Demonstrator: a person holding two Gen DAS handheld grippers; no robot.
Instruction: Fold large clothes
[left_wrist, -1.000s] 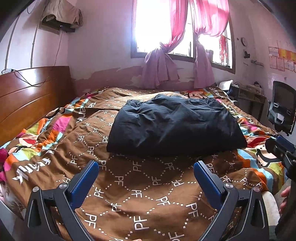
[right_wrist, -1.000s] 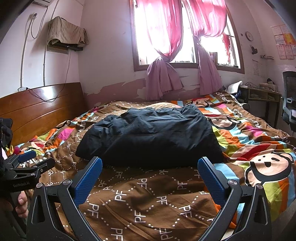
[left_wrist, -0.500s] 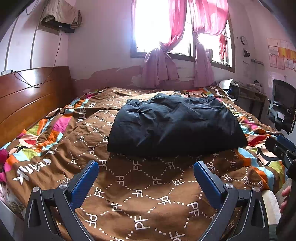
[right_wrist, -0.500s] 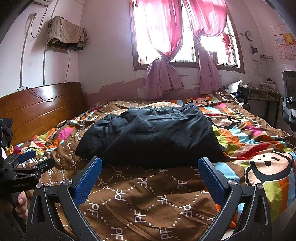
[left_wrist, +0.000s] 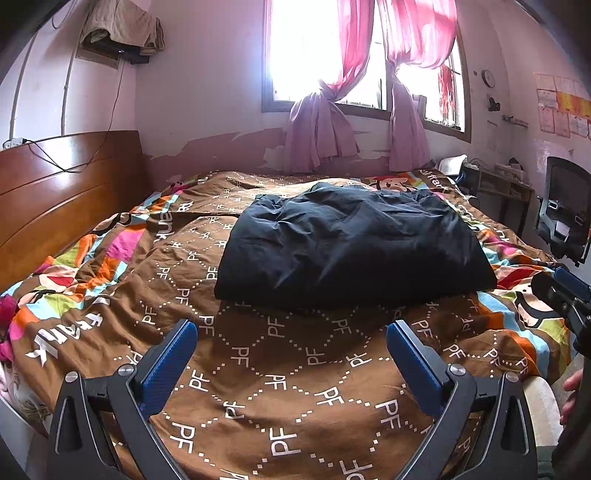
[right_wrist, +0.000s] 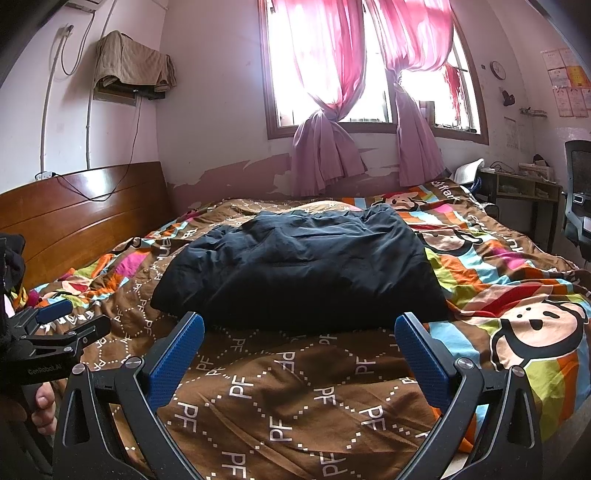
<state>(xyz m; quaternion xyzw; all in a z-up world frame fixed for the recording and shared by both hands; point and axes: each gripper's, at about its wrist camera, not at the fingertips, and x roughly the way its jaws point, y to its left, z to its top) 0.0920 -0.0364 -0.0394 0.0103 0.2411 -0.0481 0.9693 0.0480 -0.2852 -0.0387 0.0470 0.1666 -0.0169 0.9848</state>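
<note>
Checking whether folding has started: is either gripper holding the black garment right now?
No, the left gripper and right gripper are both open and empty, short of the black garment on the bed.

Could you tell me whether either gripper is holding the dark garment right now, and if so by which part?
Nothing is held. The left gripper and the right gripper are both open, short of the black garment lying on the bedspread.

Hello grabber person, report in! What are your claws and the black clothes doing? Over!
Left gripper open, empty. Right gripper open, empty. Black garment bundled on the bedspread, untouched. Nothing in the way.
</note>
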